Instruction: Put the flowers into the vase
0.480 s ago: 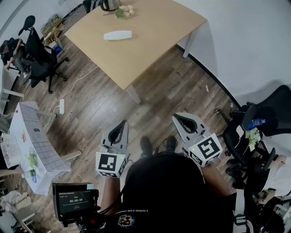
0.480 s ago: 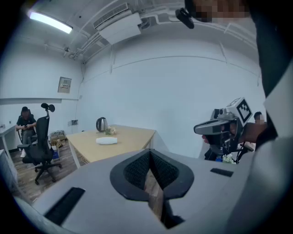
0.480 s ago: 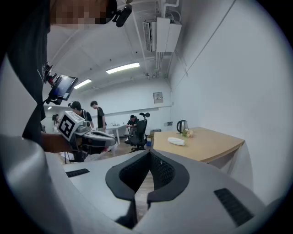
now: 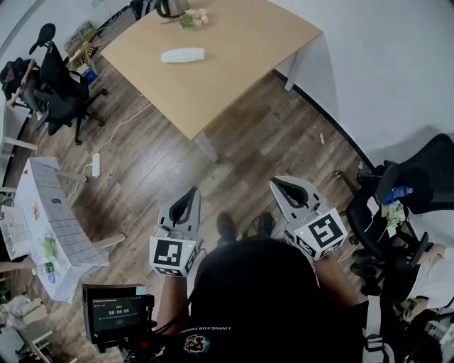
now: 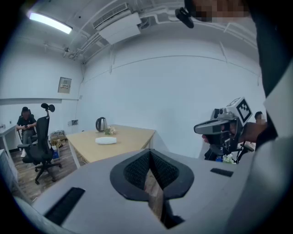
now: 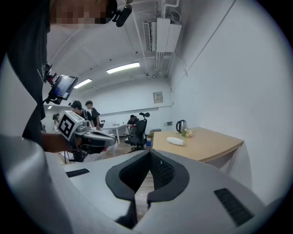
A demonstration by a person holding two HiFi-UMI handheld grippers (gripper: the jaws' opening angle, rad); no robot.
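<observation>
**A:** Where do the task's things lie?

**B:** Both are on the light wooden counter (image 4: 234, 64), well apart from the person. The bunch of pale flowers with green leaves (image 4: 193, 19) sits near the far edge, just beside the steel kettle (image 4: 170, 7). The white oblong vase (image 4: 183, 54) lies on its side nearer to us, its long axis running left to right in the head view.

**A:** And the tools?

**B:** The left tool (image 4: 190, 193) and the right tool (image 4: 280, 186) are held low over the wood-plank floor (image 4: 248, 149). Each has its jaws closed together with nothing between them.

**A:** Which one leads?

**B:** The counter lies ahead and to the left, so I judge the left tool slightly nearer. Neither can reach until the person walks up. The vase probably needs standing upright first, which would leave the other tool for the stems.
</observation>
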